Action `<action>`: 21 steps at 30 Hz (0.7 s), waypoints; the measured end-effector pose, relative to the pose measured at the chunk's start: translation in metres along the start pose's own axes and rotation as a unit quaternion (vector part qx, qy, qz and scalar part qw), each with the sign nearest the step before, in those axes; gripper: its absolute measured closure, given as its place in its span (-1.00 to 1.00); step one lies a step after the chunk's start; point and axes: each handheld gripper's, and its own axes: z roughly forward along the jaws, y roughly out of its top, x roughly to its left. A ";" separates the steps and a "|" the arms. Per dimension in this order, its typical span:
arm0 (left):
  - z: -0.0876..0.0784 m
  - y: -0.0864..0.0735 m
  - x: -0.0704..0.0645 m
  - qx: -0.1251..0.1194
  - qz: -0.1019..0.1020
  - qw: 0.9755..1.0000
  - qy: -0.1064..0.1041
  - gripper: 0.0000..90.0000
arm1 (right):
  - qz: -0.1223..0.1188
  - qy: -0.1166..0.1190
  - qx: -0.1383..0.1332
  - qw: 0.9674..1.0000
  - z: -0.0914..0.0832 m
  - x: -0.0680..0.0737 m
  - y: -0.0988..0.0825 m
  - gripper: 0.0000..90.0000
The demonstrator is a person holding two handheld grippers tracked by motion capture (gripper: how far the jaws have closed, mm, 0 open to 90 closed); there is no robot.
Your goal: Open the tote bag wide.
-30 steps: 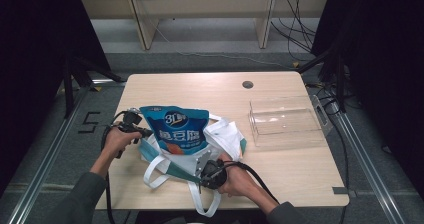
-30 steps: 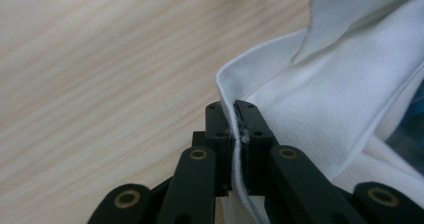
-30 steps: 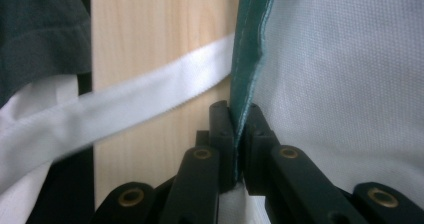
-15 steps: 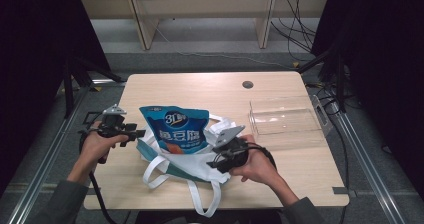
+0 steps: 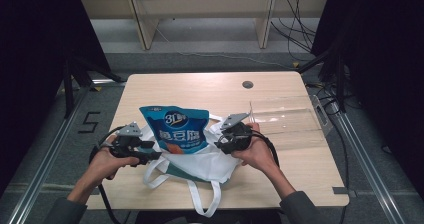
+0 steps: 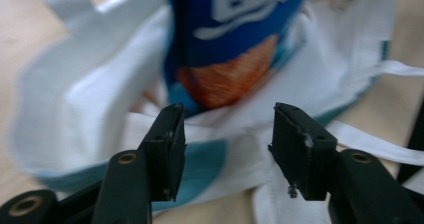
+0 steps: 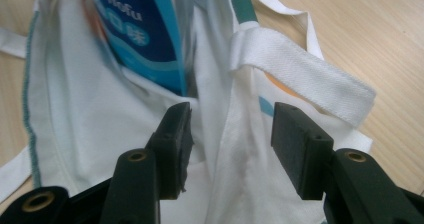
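Two hand-held grippers flanked a white tote bag (image 5: 200,161) near the front edge of the desk (image 5: 210,86).

Left gripper (image 5: 150,151) stood with jaws apart, empty, at the bag's left side; in the left gripper view the white fabric (image 6: 90,104) and the pouch's orange print lay beyond the open jaws. Right gripper (image 5: 222,140) stood likewise parted and held nothing, at the bag's right edge, with bag fabric (image 7: 235,149) lying between the jaws in the right gripper view. Blue snack pouch (image 5: 175,129) stood partly inside the bag. Clear plastic box (image 5: 290,121) sat toward the right edge of the desk, just beside the right hand (image 5: 257,151).
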 end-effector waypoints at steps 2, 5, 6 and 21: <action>0.006 -0.001 -0.003 0.001 0.011 1.000 0.003 -0.01 | -0.009 -0.003 -0.005 1.000 0.005 -0.002 0.000 0.13; 0.018 -0.004 -0.006 0.007 0.033 0.999 -0.018 -0.05 | 0.001 0.010 -0.002 1.000 0.009 -0.005 0.000 0.13; 0.023 -0.006 -0.007 0.015 0.035 0.999 -0.023 -0.05 | 0.001 0.012 -0.001 1.000 0.011 -0.006 0.000 0.13; 0.049 -0.033 -0.002 0.119 0.034 0.992 -0.028 0.73 | 0.065 -0.051 0.015 0.996 0.030 -0.036 -0.007 0.96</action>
